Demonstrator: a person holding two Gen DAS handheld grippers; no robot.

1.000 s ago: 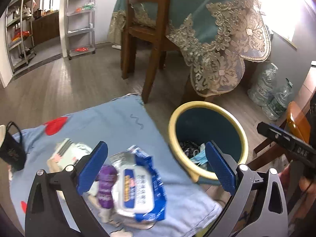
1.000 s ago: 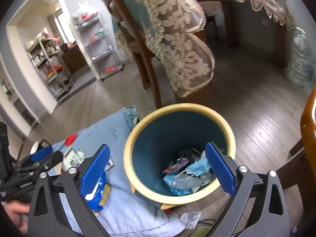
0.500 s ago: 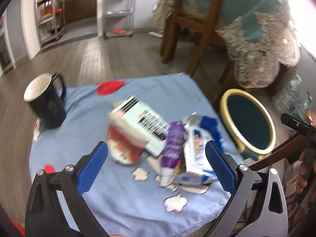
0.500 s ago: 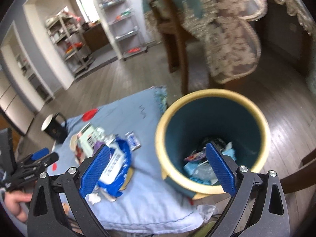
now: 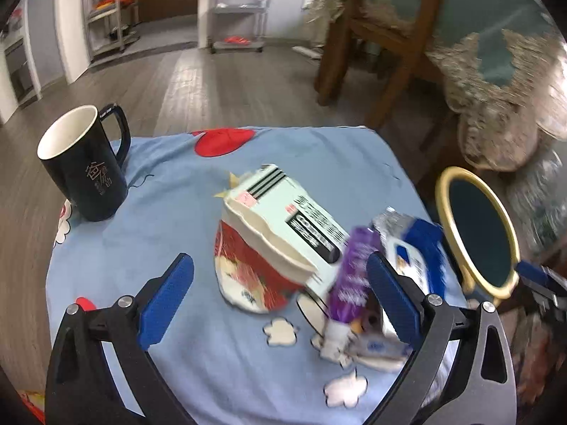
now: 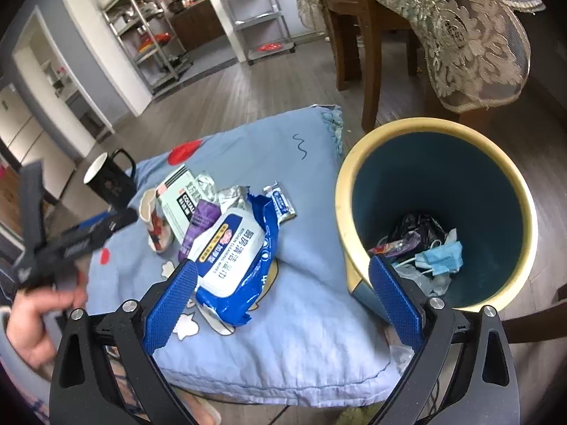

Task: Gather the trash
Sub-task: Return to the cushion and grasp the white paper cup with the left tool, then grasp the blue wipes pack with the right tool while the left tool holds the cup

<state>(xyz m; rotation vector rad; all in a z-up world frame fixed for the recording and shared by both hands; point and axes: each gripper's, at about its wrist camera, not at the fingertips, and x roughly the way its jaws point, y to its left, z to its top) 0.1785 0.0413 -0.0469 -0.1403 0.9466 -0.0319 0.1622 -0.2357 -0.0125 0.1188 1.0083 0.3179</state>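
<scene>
Trash lies piled on a blue cloth-covered stool (image 5: 149,233): a pale green carton (image 5: 294,223), a crushed red and white paper cup (image 5: 248,276), a purple wrapper (image 5: 349,276) and a blue and white wipes pack (image 6: 235,251). A small blue sachet (image 6: 281,205) lies beside the pile. The yellow-rimmed teal bin (image 6: 439,209) stands to the right with masks and wrappers inside. My left gripper (image 5: 280,290) hangs open over the cup and carton. My right gripper (image 6: 280,295) is open, between the wipes pack and the bin.
A black mug (image 5: 83,166) stands upright at the stool's far left corner. A wooden chair (image 5: 386,32) and a lace-draped table (image 6: 471,24) stand behind the bin. Metal shelves (image 6: 152,35) line the far wall. A hand (image 6: 35,315) holds the left gripper.
My left gripper has swung left, away from the bin, and come in lower over the trash pile. The right gripper also turned left, and the stool now fills more of its view.
</scene>
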